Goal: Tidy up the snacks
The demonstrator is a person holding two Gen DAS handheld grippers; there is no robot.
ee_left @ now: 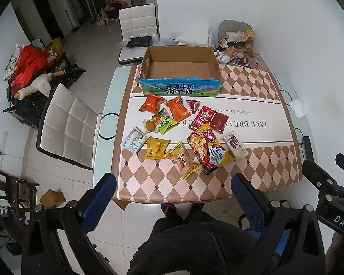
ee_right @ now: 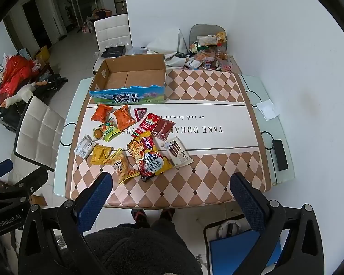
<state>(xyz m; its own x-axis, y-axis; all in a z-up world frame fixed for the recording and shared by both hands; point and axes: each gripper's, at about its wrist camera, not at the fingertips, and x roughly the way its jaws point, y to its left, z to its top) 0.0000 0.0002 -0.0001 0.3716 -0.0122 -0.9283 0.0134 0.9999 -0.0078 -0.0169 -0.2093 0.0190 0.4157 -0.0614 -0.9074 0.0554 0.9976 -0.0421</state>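
Note:
An empty cardboard box with a blue printed front stands at the far side of the table; it also shows in the right wrist view. Several snack packets lie in front of it: two orange bags, a large noodle packet, a yellow bag, a white packet, a chocolate stick box and red sachets. My left gripper is open and empty, above the table's near edge. My right gripper is open and empty, also short of the snacks.
The table has a checked cloth. A pile of other snacks sits at its far right corner. White chairs stand at the left and behind the box. A black object lies at the table's right edge.

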